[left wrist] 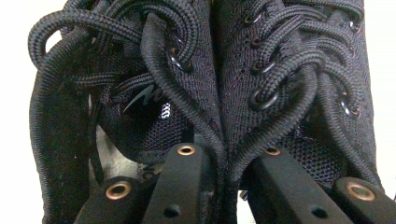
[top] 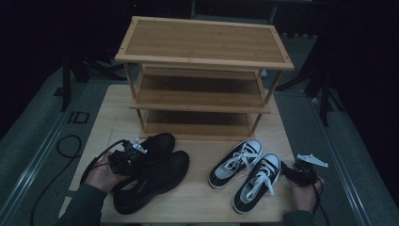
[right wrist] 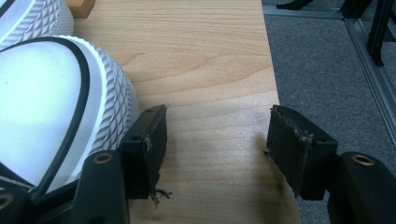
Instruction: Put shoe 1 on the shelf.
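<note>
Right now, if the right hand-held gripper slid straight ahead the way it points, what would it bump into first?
Probably nothing soon: the right hand-held gripper has open jaws facing bare light wooden tabletop. The black-and-white canvas sneaker sits just beside its path.

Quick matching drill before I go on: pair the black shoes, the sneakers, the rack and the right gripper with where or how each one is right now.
Things:
1. black shoes
2. sneakers
3. rack
4. right gripper

States:
A. jaws open, nothing between them
B. at the back of the table, shelves bare
C. pinched together by the left gripper
D. front right of the table, white laces

Pairs: 1-C, 2-D, 3-B, 4-A
</note>
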The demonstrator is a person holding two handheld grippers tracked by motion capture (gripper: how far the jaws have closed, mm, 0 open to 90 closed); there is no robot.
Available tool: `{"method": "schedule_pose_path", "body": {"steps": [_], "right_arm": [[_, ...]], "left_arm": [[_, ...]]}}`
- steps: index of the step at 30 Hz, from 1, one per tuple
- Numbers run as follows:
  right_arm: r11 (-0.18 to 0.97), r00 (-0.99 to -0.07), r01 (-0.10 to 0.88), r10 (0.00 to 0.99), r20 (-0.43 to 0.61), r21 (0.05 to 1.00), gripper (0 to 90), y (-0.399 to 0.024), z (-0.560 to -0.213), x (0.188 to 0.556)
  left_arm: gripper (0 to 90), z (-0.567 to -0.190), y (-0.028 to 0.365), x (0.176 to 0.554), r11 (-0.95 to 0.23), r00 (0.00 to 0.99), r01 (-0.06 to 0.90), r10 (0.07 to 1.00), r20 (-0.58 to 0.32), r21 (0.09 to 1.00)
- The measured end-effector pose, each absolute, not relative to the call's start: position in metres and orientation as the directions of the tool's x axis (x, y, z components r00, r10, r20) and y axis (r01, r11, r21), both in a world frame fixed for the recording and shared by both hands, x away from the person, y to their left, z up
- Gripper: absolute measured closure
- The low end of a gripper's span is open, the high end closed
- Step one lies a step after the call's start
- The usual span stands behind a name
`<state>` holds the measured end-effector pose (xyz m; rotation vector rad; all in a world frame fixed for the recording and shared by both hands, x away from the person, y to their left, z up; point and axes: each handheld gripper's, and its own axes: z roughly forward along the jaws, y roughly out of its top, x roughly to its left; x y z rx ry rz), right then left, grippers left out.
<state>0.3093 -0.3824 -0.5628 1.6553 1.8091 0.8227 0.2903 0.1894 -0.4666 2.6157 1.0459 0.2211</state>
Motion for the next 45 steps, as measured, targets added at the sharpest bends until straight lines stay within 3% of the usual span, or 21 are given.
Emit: {"method": "schedule_pose_path", "body": {"steps": [21,45], "right_arm": [[0.055,-0.092,0.66,0.996,0.008,0.749,37.4,-0.382,-0.563,0.309],[0.054,-0.092,0.661,0.996,0.01,0.749,37.2,-0.383,-0.563,0.309]], "left_arm": [[86.0,-0.446,0.167,0.303,-0.67,0.723,0.623,0.69,0.03,0.404],[85.8,-0.446,0.139,0.346,-0.622,0.676,0.659,0.737,0.03,0.423]]}}
